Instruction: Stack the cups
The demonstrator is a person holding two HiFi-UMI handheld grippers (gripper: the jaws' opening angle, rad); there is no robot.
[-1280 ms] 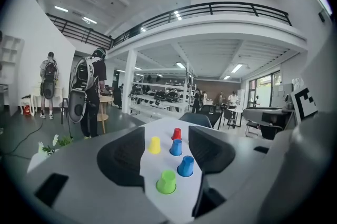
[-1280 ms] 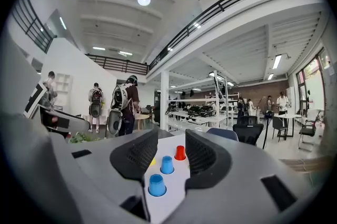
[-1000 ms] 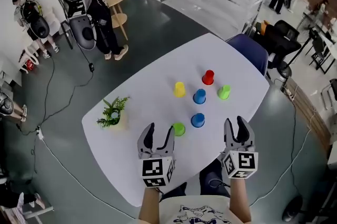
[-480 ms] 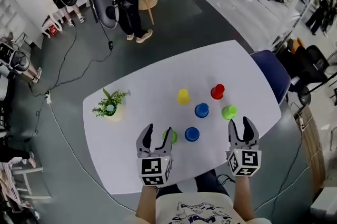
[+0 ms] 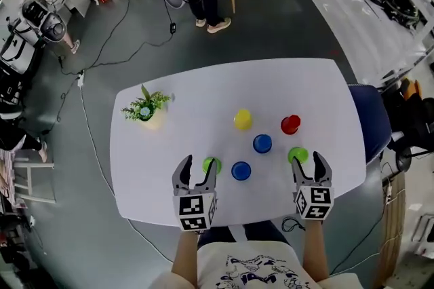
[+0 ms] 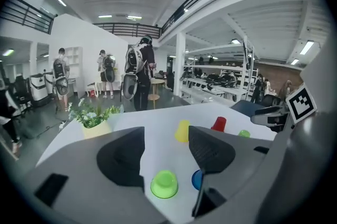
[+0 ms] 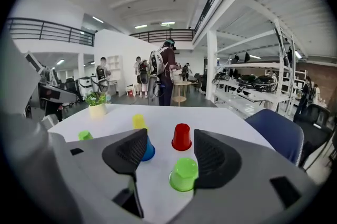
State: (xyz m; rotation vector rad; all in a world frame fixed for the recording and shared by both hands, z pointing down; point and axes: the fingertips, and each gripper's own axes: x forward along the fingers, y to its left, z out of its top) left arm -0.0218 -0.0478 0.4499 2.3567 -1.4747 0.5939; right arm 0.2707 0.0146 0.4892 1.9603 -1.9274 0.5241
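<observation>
Looking down, we see six smooth, tapered, plastic-looking cups standing upside down and apart on the plain white table (image 5: 169, 145), whose corners are rounded: a yellow cup (image 5: 243, 119), a red cup (image 5: 290, 124), a far blue cup (image 5: 262, 143), a near blue cup (image 5: 241, 170), a left green cup (image 5: 211, 165) and a right green cup (image 5: 297, 155). A leafy potted plant (image 5: 146, 108) sits near the table's left end.

Our left gripper (image 5: 196, 169) has its ridged dark pads (image 6: 210, 146) wide apart, gripping nothing. The left green cup stands just ahead between them, untouched. Our right gripper (image 5: 308, 162) has just been opening its jaws, which are now wide. The right green cup sits between them, not gripped.

In the left gripper view the right jaw hides most of the near blue cup. In the right gripper view the left jaw covers part of the far blue cup, and the right jaw clips the right green cup's edge.
</observation>
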